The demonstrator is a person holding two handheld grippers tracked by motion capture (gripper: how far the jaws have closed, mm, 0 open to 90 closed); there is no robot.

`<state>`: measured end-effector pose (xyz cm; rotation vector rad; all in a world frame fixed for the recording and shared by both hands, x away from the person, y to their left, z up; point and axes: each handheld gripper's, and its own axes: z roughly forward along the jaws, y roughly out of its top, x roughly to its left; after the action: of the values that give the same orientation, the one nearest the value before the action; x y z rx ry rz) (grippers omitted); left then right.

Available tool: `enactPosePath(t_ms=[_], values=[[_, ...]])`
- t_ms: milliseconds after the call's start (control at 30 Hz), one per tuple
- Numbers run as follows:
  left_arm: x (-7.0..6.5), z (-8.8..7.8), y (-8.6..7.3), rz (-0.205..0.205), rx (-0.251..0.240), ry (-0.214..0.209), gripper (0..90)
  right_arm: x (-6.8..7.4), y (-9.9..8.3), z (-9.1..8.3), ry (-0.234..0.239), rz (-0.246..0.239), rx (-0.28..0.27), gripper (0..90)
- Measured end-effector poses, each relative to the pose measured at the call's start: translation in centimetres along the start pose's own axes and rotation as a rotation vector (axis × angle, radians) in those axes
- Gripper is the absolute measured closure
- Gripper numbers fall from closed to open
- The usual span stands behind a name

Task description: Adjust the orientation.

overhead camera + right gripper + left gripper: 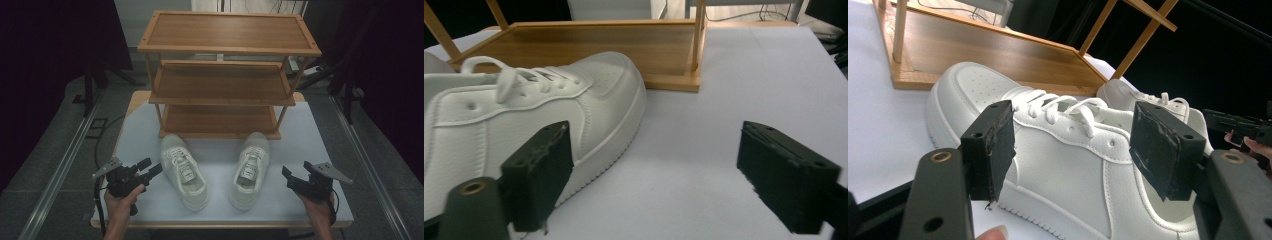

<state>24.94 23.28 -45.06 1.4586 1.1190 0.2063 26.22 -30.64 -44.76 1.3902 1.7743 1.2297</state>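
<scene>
Two white lace-up sneakers lie side by side on the table, toes toward a wooden three-tier shoe rack (220,80). My left gripper (150,168) hovers just left of the left sneaker (184,170), jaws wide apart and aimed at its side. In the left gripper view the open left gripper (1075,145) frames that left sneaker (1063,170), which lies beyond the pads and untouched. My right gripper (296,169) sits to the right of the right sneaker (250,170), also open. In the right gripper view the right gripper (659,167) holds nothing, and the right sneaker (524,110) lies past the left pad.
A pale mat (145,135) covers the table, with bare room at both sides of the shoes. The rack's bottom shelf (624,45) stands right behind the sneaker toes. Dark curtains and stands surround the table. The table's front edge (220,223) is close to both hands.
</scene>
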Motion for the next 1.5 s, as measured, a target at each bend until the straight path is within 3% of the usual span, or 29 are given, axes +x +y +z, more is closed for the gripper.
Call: enactPosePath(t_ms=[167,300,700,800,967,1000,1033,1133,1367,1500], values=[[0.0,0.1,0.0,-0.008,-0.005,0.002,34.4,1.1,0.8,-1.2,0.012,-0.037,-0.026,26.6],[-0.3,0.0,0.2,-0.017,-0.007,-0.023,34.4,2.4,1.7,-2.2,0.030,-0.052,-0.052,29.7],[-1.2,-0.2,0.5,-0.021,-0.008,-0.061,34.4,7.6,3.5,-3.6,0.263,-0.105,-0.064,50.1],[-1.2,-0.2,0.5,-0.026,-0.008,-0.060,34.4,8.8,3.6,-3.5,0.326,-0.121,-0.055,57.4],[-1.4,0.1,0.4,-0.023,0.003,-0.068,34.4,10.8,3.5,-3.2,0.384,-0.149,-0.044,75.8],[-1.4,0.2,0.3,-0.025,0.005,-0.069,34.4,11.8,3.3,-2.6,0.417,-0.169,-0.022,81.3],[-1.5,0.2,0.3,-0.026,0.006,-0.071,34.4,11.8,3.3,-2.6,0.417,-0.169,-0.022,81.3],[-1.6,0.4,0.1,-0.024,0.013,-0.069,34.8,13.9,2.7,-1.6,0.462,-0.209,0.025,88.2],[-1.7,0.5,0.0,-0.025,0.017,-0.073,35.0,18.3,1.1,0.4,0.515,-0.297,0.103,89.9],[-1.7,0.5,0.0,-0.025,0.019,-0.074,35.1,19.4,0.3,0.9,0.520,-0.326,0.122,90.0]])
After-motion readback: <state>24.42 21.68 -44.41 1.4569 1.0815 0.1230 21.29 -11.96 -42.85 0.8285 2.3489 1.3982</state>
